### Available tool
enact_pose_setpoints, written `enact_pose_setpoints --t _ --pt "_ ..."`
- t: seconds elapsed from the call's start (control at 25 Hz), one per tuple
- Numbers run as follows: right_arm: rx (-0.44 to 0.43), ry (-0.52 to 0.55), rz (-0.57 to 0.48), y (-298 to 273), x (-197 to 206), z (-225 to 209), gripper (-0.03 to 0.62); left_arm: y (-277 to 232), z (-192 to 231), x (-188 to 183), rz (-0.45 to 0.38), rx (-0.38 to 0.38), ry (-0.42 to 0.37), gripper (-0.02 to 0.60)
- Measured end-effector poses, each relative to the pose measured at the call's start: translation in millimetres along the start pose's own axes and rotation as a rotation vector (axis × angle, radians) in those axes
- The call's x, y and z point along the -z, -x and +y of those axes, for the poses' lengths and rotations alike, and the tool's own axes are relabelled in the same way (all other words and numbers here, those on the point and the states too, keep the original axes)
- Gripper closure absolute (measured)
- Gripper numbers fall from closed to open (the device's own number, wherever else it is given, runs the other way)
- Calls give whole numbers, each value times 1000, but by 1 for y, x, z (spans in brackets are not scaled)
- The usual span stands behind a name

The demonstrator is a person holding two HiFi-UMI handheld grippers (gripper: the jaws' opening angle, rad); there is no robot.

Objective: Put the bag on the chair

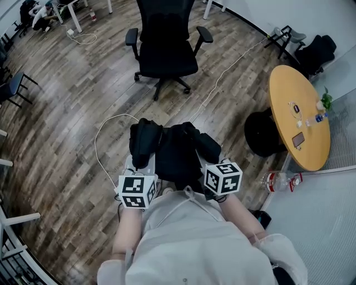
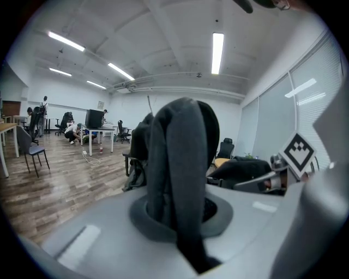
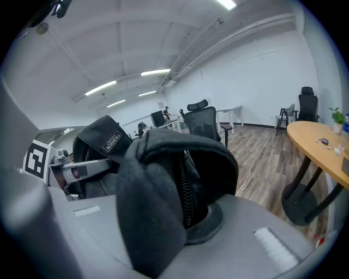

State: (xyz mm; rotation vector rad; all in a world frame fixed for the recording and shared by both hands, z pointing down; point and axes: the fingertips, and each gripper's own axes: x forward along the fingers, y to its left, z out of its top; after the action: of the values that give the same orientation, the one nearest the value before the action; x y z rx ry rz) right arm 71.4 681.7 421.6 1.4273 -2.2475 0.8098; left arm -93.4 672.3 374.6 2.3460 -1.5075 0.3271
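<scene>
Nearest to us in the head view, the left gripper (image 1: 142, 167) and right gripper (image 1: 213, 165) reach out side by side from the person's grey sleeves. The black bag (image 1: 175, 150) is bunched between and just beyond them, but this view hides both sets of jaws under the fabric. The left gripper view settles its side: the jaws are pinched almost together on a thick dark fold of the bag that rises straight out of them. The right gripper view shows the same on its side, the jaws nearly closed on a rolled edge of the bag with a zipper (image 3: 185, 182) running down into the pinch. Only that view shows a white sewn label (image 3: 111, 143), on which we read "FASHION"; a smaller line beneath it is too small to read. The bag is in both grippers, near the person and well apart from the black office chair (image 1: 166, 47), which stands farther off on the wood floor (image 1: 83, 106). A white cable (image 1: 100, 142) loops on the floor to the left. To the right stands a round wooden table (image 1: 297, 78) with a bottle (image 1: 280, 180) lying by its near side. At far left people (image 1: 39, 14) crouch beside a desk.
</scene>
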Motion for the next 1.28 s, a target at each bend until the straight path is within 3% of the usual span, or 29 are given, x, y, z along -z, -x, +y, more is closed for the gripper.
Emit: enact_pose_setpoints --t 0.32,0.92,1.28 --pt "-39 -15 35 -55 -33 -41 566 -68 14 -15 40 -31 1 558" --pt "-104 20 30 -178 -186 -175 566 -274 32 -110 19 -96 18 558" --pt "-109 32 34 -222 -238 -234 566 -359 33 -139 23 -92 30 558"
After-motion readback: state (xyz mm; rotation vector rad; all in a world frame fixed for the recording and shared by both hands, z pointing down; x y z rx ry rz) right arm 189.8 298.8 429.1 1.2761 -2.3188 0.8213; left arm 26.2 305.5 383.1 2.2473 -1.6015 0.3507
